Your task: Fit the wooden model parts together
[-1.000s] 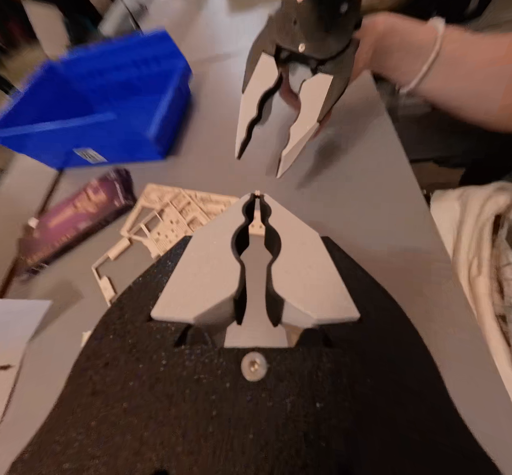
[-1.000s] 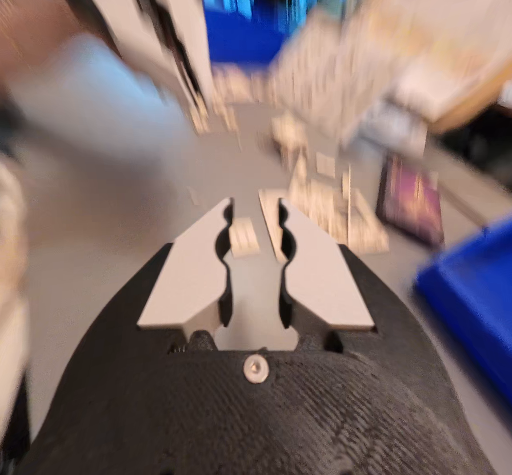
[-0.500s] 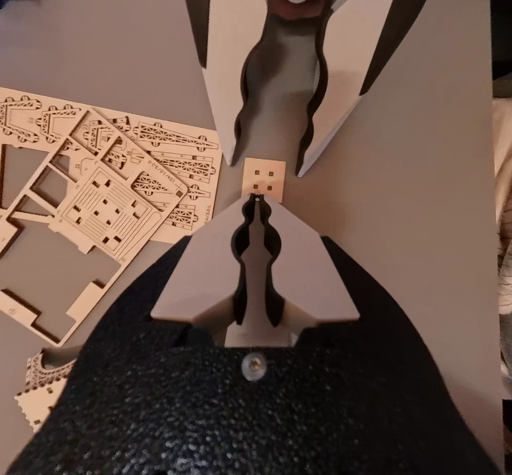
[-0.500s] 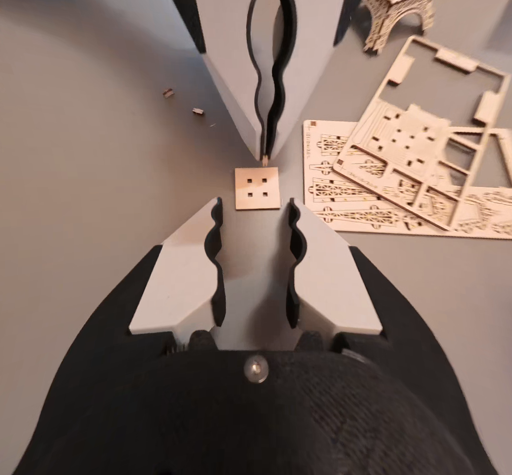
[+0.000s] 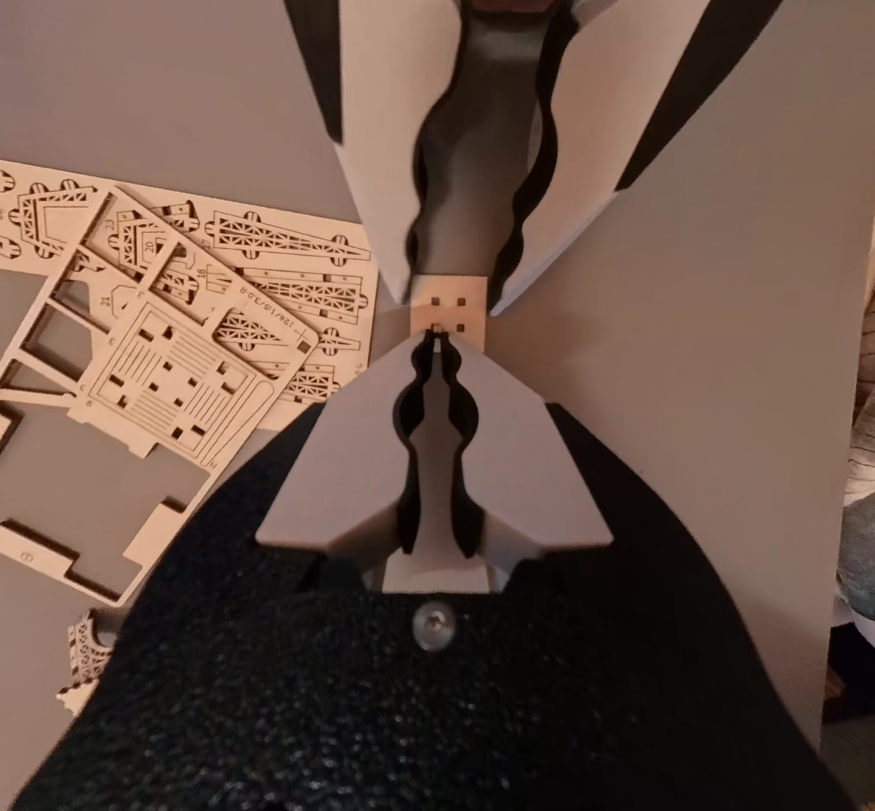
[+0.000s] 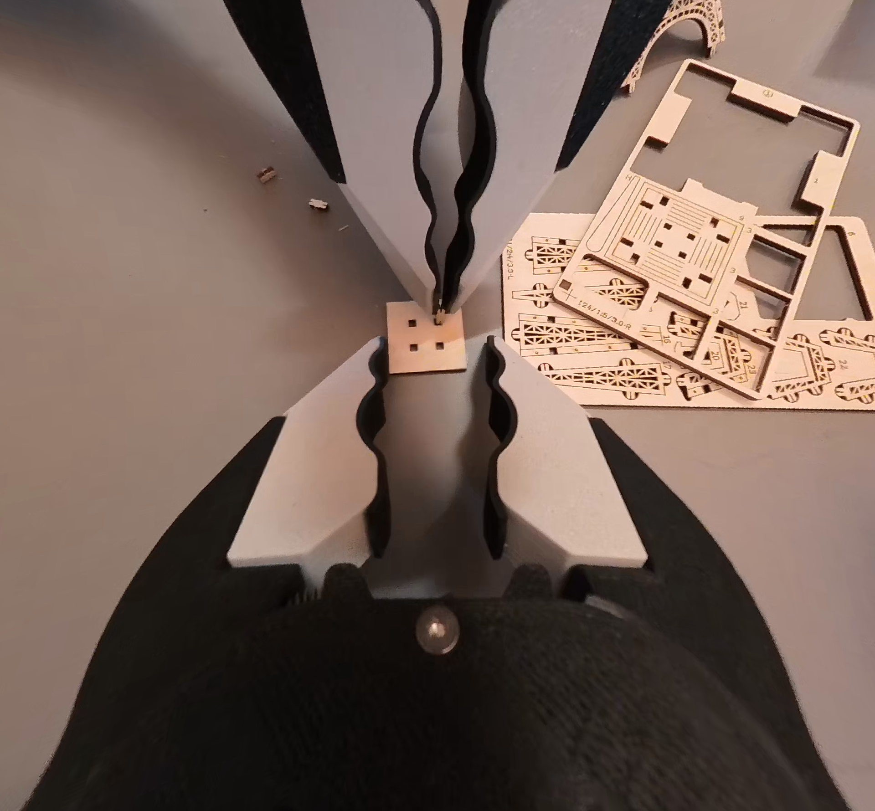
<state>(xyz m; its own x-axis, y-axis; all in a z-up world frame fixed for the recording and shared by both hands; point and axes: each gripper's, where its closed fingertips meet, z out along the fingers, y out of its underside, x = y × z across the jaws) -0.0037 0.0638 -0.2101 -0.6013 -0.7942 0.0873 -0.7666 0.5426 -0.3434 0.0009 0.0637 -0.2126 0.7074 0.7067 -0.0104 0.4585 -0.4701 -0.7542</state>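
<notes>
Now we hold the left claw pinched together on a tiny wooden peg, its tip poised at one of four square holes in the small square plate. From the right wrist view the peg sits at the far-right hole; whether it has entered or only touches the rim, we cannot tell.

The right claw stands apart, empty, its two fingertips flanking the plate's near edge, one at each side. The plate lies flat on the grey tabletop, between the two claws.

How we judge the step should go:
- Keep the peg upright over the hole and press straight down; a tilt would likely jam it or snap it.
- Bring the right claw in on the plate's sides, or pin it flat, so it does not skate under the push.
- Ease the grip only once the peg is seated.

Farther out: two punched part sheets overlap just right of the plate. An assembled arched tower base stands beyond them. Two loose peg-like bits lie well apart to the left.
</notes>
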